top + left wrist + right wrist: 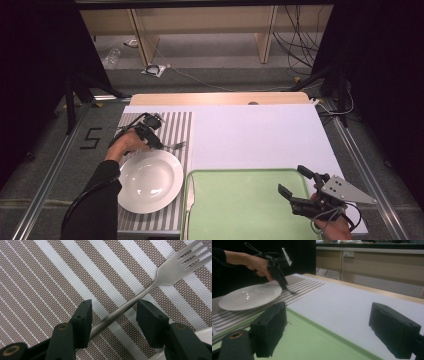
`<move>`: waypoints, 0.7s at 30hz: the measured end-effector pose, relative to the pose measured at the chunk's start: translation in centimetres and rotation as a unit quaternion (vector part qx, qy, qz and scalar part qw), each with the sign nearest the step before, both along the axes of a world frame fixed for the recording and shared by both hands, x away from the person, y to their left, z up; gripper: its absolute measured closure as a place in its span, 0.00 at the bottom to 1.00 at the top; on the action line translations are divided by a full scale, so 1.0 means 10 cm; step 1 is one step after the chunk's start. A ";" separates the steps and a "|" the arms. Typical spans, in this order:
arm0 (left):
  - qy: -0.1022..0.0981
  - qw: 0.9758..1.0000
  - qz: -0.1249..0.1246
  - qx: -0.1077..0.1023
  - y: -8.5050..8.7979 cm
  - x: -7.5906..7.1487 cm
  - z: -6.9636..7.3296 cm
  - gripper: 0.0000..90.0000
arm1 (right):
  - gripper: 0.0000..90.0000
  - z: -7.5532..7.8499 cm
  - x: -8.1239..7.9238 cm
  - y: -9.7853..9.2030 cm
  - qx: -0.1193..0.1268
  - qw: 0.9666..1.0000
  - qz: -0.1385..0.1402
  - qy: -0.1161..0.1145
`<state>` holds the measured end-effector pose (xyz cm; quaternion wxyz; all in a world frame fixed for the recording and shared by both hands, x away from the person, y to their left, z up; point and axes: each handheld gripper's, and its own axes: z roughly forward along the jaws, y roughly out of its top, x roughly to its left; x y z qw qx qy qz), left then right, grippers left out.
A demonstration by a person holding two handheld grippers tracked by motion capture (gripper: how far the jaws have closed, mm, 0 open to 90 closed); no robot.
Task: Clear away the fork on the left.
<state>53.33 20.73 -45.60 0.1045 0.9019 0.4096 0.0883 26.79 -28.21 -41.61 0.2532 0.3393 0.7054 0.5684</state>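
Fork [140, 293]: handle runs slantwise between my left gripper's [113, 312] part-open jaws, one pad touching, prongs pointing away, no grip yet.

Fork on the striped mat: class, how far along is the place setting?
Done: the white plate sits on the striped mat. In hand: the left gripper straddles the fork handle, jaws apart, pads not yet pressing. Left: probably the utensil on the green tray; the right gripper hovers open above it.
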 end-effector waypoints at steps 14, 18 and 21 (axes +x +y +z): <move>0.012 1.000 -0.016 0.005 -0.01 0.00 -0.05 0.59 | 0.17 0.00 0.00 0.00 0.001 1.000 0.000 0.000; 0.011 1.000 -0.021 0.005 -0.01 0.00 -0.05 0.59 | 0.17 0.00 0.00 0.00 0.002 1.000 0.000 0.001; 0.012 1.000 -0.024 0.000 -0.01 0.00 -0.05 0.62 | 0.17 0.00 0.00 0.00 0.001 1.000 0.000 0.000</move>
